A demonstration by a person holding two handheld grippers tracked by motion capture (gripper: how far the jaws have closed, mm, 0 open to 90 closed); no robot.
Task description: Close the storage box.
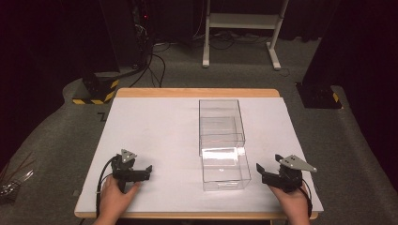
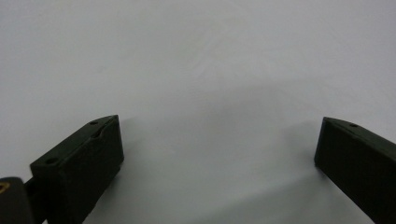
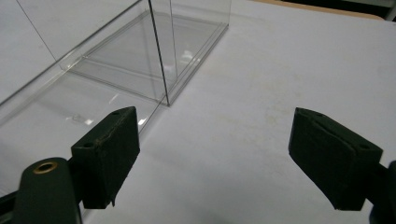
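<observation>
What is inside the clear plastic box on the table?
Through the clear plastic box only its own walls, an inner drawer-like tray pulled toward the person, and the white table cover beneath are visible. Glare hides a small patch at its middle.

A white-topped table (image 1: 155, 126) carries a clear drawer box (image 1: 220, 124), drawer pulled out.

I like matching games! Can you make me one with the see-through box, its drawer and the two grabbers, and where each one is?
Things:
1. clear box
2. clear drawer
3. left gripper
4. right gripper

Places:
A. near table edge, right of the drawer
B. middle of the table, farther back
C. near table edge, left of the drawer
D. pulled out from the box toward the person

Pairs: 1-B, 2-D, 3-C, 4-A
</observation>
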